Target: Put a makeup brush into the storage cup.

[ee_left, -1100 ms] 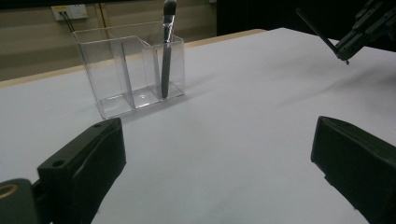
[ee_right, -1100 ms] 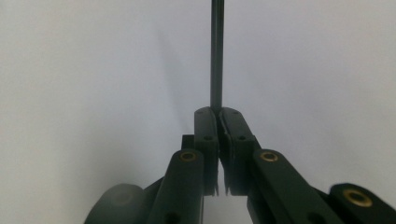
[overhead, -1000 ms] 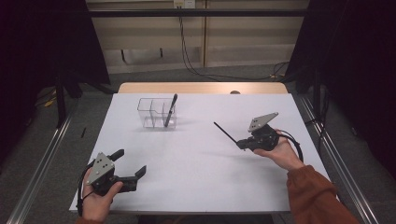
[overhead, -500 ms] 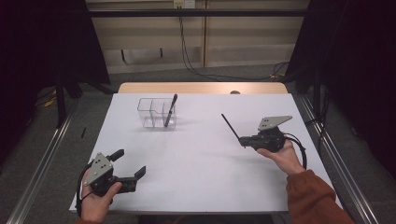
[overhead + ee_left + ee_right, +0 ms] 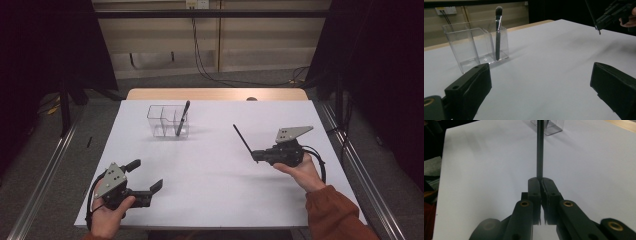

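A thin black stick (image 5: 244,141) is clamped in the right tool (image 5: 257,156) above the white counter (image 5: 215,170). The left tool (image 5: 149,176) is held spread open, well apart from a clear organizer (image 5: 161,121) containing a brush (image 5: 182,117).

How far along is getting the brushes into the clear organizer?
One brush already stands in the clear organizer. The right hand-held gripper holds a thin black stick above the table, not yet delivered. The left hand-held gripper waits open.

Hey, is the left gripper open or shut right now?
Open. The left gripper has its jaws spread wide apart over the white table, nothing between them.
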The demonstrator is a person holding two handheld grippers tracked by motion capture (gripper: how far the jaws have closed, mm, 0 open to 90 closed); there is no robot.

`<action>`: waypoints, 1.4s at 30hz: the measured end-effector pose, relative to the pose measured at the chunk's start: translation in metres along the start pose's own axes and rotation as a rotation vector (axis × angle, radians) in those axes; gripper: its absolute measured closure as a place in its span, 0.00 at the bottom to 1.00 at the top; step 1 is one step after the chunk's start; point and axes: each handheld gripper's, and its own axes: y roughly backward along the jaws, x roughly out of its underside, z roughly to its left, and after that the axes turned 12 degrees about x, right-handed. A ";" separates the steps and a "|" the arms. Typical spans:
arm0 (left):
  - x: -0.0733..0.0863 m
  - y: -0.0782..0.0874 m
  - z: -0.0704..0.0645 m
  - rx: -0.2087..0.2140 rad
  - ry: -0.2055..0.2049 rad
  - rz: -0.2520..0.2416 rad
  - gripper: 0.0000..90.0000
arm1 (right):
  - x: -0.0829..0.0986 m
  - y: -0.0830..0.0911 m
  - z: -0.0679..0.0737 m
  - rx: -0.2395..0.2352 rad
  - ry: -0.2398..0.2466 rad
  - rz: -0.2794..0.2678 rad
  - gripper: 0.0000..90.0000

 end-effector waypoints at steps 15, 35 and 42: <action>-0.017 -0.029 -0.007 0.068 -0.022 0.011 0.03 | -0.013 -0.010 0.011 -0.071 0.070 0.019 0.96; -0.044 -0.067 -0.019 0.202 -0.087 0.023 0.03 | -0.030 -0.023 0.027 -0.176 0.192 0.090 0.96; -0.049 -0.072 -0.022 0.232 -0.088 0.046 0.03 | -0.038 -0.024 0.036 -0.189 0.251 0.137 0.96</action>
